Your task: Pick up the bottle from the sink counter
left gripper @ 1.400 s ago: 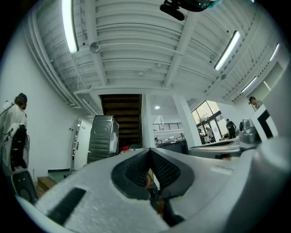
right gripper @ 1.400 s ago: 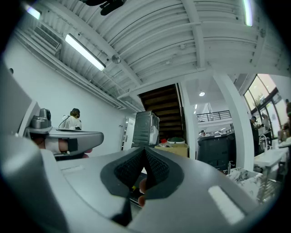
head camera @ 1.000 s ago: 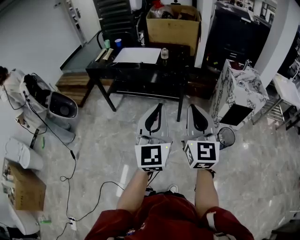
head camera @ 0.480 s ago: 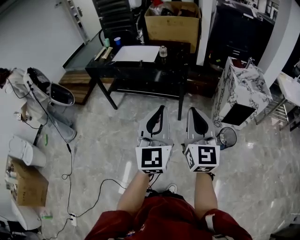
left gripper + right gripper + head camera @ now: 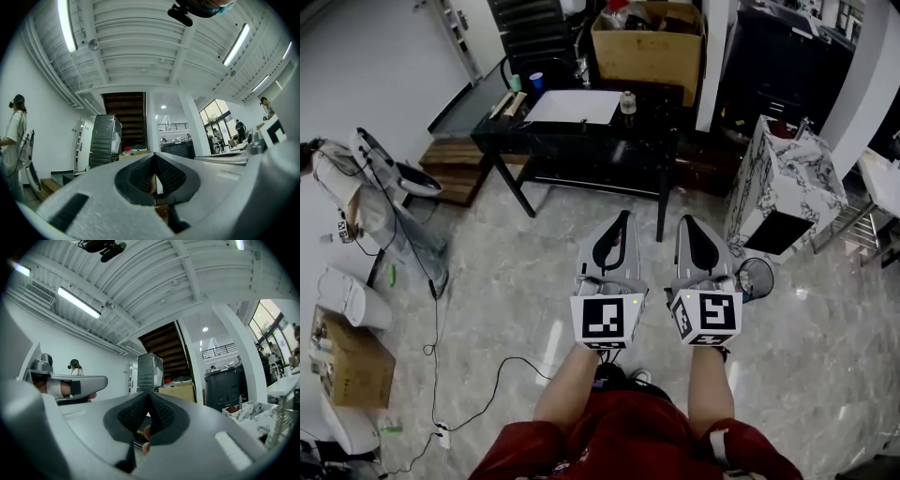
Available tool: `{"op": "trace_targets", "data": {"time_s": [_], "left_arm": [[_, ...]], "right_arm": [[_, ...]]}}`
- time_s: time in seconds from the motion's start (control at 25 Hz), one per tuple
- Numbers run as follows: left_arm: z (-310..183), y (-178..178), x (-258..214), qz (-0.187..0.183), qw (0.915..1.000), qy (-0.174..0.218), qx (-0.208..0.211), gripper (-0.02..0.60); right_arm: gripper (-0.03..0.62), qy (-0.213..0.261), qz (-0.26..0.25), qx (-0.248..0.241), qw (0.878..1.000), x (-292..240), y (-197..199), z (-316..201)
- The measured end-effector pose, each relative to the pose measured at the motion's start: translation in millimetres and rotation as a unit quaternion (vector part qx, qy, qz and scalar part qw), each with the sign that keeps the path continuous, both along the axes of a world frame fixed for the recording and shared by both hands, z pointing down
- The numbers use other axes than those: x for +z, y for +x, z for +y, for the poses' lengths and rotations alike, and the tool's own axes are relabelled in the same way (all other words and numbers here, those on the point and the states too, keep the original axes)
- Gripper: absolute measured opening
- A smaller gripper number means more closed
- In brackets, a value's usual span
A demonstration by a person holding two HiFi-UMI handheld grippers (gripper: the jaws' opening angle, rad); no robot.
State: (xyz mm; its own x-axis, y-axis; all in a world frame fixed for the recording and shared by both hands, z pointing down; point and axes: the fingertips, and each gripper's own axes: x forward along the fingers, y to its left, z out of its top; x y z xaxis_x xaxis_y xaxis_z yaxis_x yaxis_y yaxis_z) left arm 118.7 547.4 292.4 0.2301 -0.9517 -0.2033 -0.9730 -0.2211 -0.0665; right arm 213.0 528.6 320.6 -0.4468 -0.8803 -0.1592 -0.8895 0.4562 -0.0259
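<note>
Bottle [image 5: 628, 102] perhaps tops black table [image 5: 581, 134] beyond pressed-together left claw [image 5: 622, 217] and right claw [image 5: 684, 221].

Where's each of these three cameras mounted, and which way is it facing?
Head view: on the person's head, facing steeply down at the black table, both forearms, left gripper and right gripper.
Left gripper view: on the left gripper, facing along its shut jaws, up toward the ceiling; right gripper at right edge.
Right gripper view: on the right gripper, along its shut jaws; left gripper at left.
Shared: the cardboard box, head and right gripper views.
</note>
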Motion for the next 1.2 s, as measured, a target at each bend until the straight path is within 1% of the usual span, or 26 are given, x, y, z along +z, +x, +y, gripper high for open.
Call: {"op": "trace_targets", "data": {"time_s": [0.16, 0.28, 0.44, 0.6, 0.72, 0.92, 1.04, 1.12, 1.2], "left_arm": [[-9, -11, 0, 0.003, 0.9999, 0.008, -0.007, 0.0], [-22, -21, -3, 0.013, 0.9997, 0.019, -0.009, 0.0], [-48, -38, -1, 0.012, 0.9997, 0.018, -0.01, 0.0], [-84, -57, -2, 0.015, 0.9996, 0.022, -0.008, 0.0], [-116, -76, -10, 0.023, 0.9993, 0.03, -0.005, 0.0], [-167, -105, -11, 0.021, 0.9996, 0.017, 0.003, 0.0], [-195, -121, -14, 0.026, 0.9995, 0.016, 0.009, 0.0], [-211, -131, -17, 0.032, 0.9992, 0.022, 0.012, 0.0], [-225, -143, -14, 0.03, 0.9993, 0.017, 0.015, 0.0]], "right_arm": [[0.003, -0.001, 0.004, -0.007, 1.0, 2, -10, -10], [0.003, -0.002, 0.002, -0.009, 1.0, 3, -19, -26], [0.003, 0.007, 0.0, -0.008, 1.0, 0, -33, -50], [0.003, 0.011, 0.004, -0.004, 1.0, -2, -51, -87], [0.002, 0.012, 0.012, -0.001, 1.0, -7, -70, -118], [0.003, 0.009, 0.023, 0.003, 1.0, -12, -101, -165], [0.003, 0.003, 0.027, 0.007, 1.0, -12, -118, -193], [0.003, -0.001, 0.028, 0.01, 1.0, -11, -128, -208], [0.003, -0.004, 0.029, 0.013, 0.999, -10, -139, -222]]}}
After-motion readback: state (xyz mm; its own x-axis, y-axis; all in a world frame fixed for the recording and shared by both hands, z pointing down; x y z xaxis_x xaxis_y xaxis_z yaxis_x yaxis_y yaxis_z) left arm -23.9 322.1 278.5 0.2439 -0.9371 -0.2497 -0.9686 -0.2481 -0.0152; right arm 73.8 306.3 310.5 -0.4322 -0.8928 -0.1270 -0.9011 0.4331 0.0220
